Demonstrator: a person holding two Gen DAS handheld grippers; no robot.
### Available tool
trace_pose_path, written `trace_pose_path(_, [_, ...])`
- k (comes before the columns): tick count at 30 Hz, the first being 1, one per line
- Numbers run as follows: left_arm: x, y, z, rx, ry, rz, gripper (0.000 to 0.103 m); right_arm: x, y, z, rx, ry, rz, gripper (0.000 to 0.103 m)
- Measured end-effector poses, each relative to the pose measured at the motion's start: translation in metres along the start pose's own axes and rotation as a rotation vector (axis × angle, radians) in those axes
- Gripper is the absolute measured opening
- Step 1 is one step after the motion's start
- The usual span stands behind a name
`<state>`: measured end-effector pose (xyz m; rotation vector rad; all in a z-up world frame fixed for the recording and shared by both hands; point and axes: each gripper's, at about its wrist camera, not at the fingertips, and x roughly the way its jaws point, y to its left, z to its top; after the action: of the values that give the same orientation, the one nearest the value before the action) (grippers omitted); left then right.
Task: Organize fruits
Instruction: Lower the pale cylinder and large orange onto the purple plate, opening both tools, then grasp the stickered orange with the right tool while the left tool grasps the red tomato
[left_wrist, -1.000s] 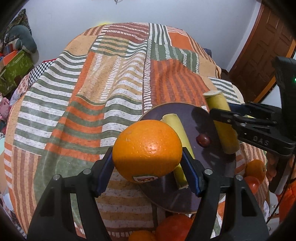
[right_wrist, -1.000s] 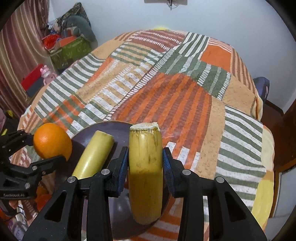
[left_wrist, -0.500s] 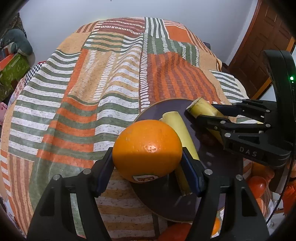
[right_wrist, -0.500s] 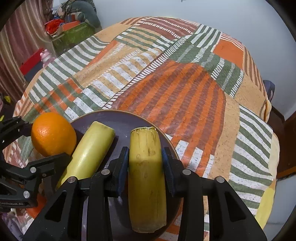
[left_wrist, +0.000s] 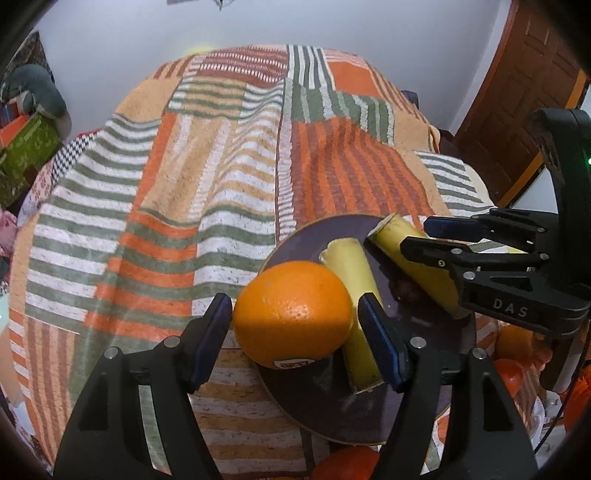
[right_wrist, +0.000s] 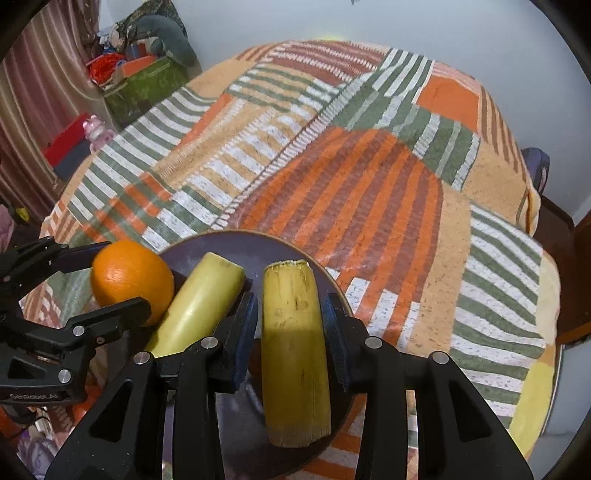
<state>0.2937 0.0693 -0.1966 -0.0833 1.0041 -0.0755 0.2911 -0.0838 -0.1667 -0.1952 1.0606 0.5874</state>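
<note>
A dark round plate (left_wrist: 343, 417) (right_wrist: 236, 247) lies on the striped bedspread. An orange (left_wrist: 293, 314) (right_wrist: 131, 275) rests at the plate's left rim between the pads of my left gripper (left_wrist: 295, 336), which has opened slightly. A pale yellow banana piece (left_wrist: 354, 291) (right_wrist: 197, 310) lies on the plate beside it. My right gripper (right_wrist: 290, 314) (left_wrist: 417, 236) has its pads a little apart from a darker yellow banana piece (right_wrist: 293, 354) (left_wrist: 413, 254), which lies on the plate's right side.
Several more oranges (left_wrist: 513, 341) sit below the bed's near edge at the right. A small dark red fruit (left_wrist: 406, 286) lies on the plate under the right gripper. Boxes and clutter (right_wrist: 144, 77) stand on the floor at the left. A wooden door (left_wrist: 517, 92) is at the far right.
Both grippers lowered their fruit onto the plate. Their jaws have parted slightly, so gaps show beside the orange and the banana piece.
</note>
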Motion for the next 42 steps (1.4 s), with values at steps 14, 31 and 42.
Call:
trace_pose_path(14, [-0.07, -0.019, -0.016, 0.037, -0.124, 0.015, 0.077, -0.081, 0.002, -0.031, 0.036, -0.167, -0.055, 0.036])
trace_pose_path(31, [-0.104, -0.022, -0.073, 0.021, -0.103, 0.017, 0.083, -0.114, -0.017, -0.118, 0.157, -0.161, -0.155, 0.042])
trace_pose_path(42, [-0.074, -0.033, -0.105, 0.023, -0.017, 0.022, 0.083, -0.101, -0.02, -0.175, 0.231, -0.084, -0.194, 0.047])
